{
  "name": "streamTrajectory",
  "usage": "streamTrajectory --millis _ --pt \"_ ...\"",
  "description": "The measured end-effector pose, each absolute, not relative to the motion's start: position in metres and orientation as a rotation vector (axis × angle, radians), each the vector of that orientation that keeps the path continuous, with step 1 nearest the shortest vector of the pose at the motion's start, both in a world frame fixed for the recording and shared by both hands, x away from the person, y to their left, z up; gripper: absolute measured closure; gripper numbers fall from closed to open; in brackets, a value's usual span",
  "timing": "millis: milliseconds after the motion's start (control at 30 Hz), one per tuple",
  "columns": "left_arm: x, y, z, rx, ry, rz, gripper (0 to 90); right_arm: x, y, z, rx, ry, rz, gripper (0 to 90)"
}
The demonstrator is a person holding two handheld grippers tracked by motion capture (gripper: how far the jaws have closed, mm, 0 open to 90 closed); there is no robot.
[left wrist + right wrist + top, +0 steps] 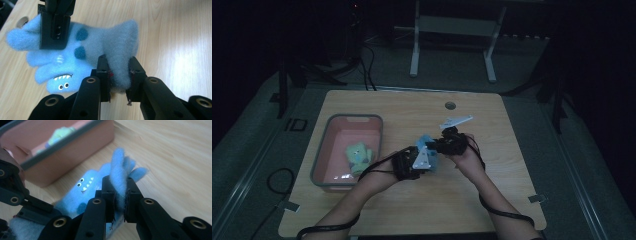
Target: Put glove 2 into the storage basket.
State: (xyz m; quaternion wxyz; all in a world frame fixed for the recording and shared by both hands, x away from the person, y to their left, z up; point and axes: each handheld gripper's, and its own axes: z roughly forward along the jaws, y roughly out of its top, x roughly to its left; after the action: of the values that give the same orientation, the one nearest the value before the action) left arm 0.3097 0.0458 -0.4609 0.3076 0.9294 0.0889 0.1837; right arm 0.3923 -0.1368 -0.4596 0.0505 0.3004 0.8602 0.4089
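Blue glove: soft, light fleece, easily bunched. Held above the bench, its cuff pinched by the left hand-held gripper, its fingers by the right hand-held gripper.

- Light blue fuzzy fleece glove, pinched between the black pads: two darker blue spots above the left gripper's fingertips, a printed monster face with white round eyes and white jagged teeth left of them.
- Black plastic left gripper and black plastic right gripper, brass-coloured rivets along the fingers.
- Salmon-pink plastic bin with grey rim, beyond the right gripper's fingers; yellow-green fuzzy item inside.
- Pale wood-grain table top.
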Motion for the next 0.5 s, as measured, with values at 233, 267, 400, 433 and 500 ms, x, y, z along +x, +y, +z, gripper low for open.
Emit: streamTrajectory --millis 233,267,400,433,500 --pt "0.304 0.083 -0.449 2.447 0.298 0.526 76.8 0.394 -0.097 -0.444 0.845 2.637 1.272 82.1" --pt "0.303 0.088 -0.447 2.446 0.307 0.525 76.8 0.394 -0.091 -0.441 0.837 2.638 1.275 82.0" --pt "0.301 0.109 -0.442 2.441 0.344 0.546 76.8 0.395 -0.066 -0.433 0.793 2.652 1.276 82.1" --pt "0.300 0.114 -0.441 2.436 0.355 0.550 76.8 0.395 -0.062 -0.432 0.783 2.653 1.277 82.1" --pt "0.298 0.123 -0.440 2.440 0.371 0.559 76.8 0.395 -0.051 -0.429 0.764 2.661 1.283 82.1"
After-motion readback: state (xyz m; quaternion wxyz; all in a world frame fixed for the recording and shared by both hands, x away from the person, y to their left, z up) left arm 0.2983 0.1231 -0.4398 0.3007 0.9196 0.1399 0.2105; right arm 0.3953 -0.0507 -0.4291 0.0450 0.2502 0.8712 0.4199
